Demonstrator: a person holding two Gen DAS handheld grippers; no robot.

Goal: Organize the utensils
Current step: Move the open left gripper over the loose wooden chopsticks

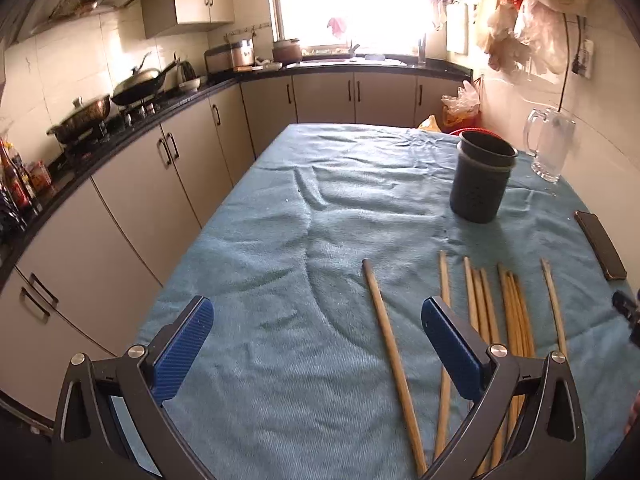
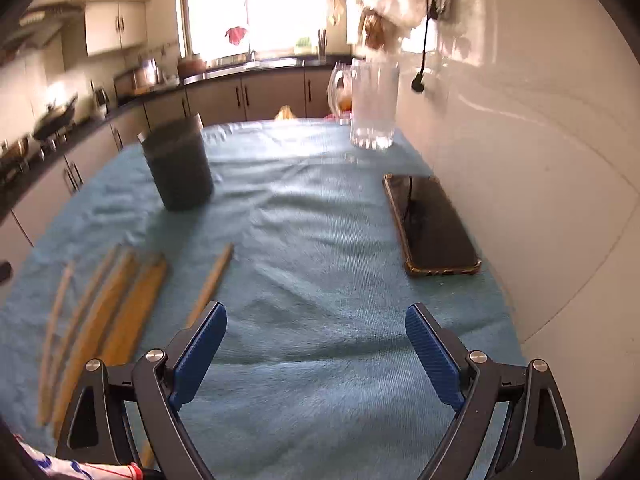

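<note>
A: Where are the wooden chopsticks?
B: Loose on the table, near the dark utensil holder.
A: Grippers?
B: Left gripper and right gripper both spread wide, empty.

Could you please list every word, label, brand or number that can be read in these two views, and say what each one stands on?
None can be read.
The sauce bottles on the counter carry red labels, but the print is too small and blurred.
The phone has a dark screen with no text showing.
The dark utensil holder, the glass mug and the chopsticks show no markings.
</note>
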